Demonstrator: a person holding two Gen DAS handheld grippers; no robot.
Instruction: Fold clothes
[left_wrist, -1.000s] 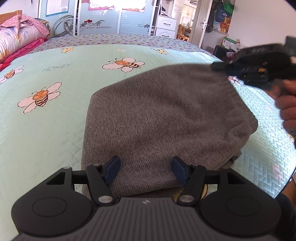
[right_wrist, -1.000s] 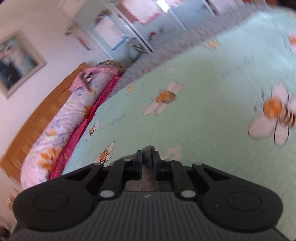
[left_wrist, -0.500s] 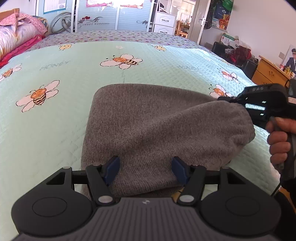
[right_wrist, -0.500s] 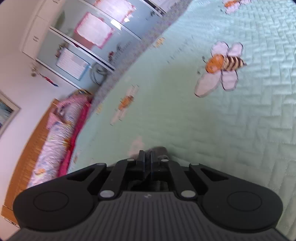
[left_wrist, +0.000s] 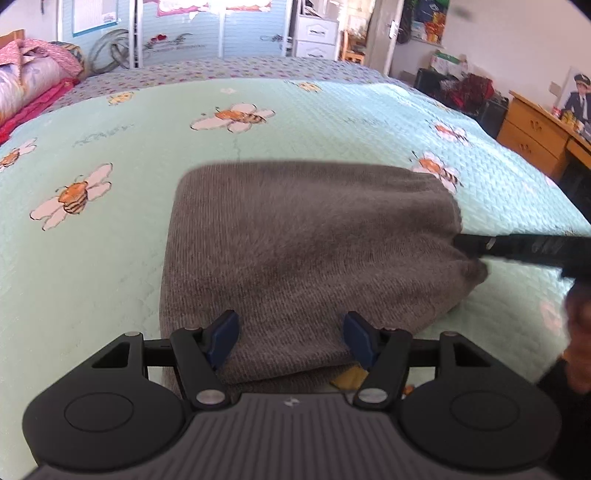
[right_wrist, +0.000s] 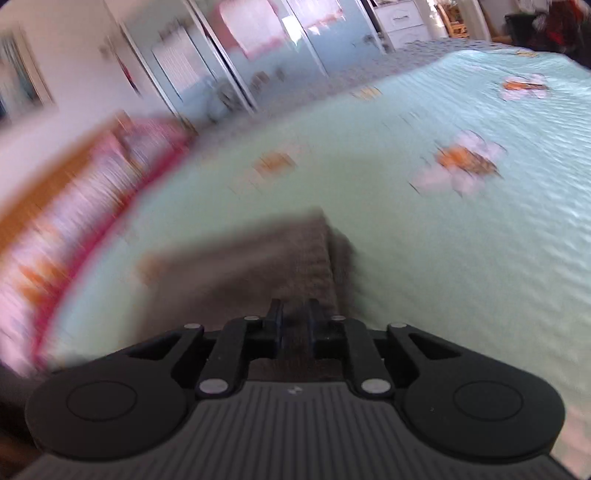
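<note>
Grey knit garment, folded over on the bed.
Its near edge is spanned by the left fingers; its right corner is pinched between the right fingers.

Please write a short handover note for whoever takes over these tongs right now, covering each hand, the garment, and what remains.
Left tongs: open, hovering over the near edge of the grey knitted garment, gripping nothing.
Right tongs: jaws opening, a pinch of the garment's right-hand edge between the fingers; from the left wrist view they reach in from the right at the fabric's side.
Garment: lying on the bee-print bedspread, already doubled over into a rough rectangle, the right side bunched and rounded.
Done: at least one fold.
Left: let go of the right edge, probably square up the bulging side, then fold again if a smaller bundle is wanted.
</note>
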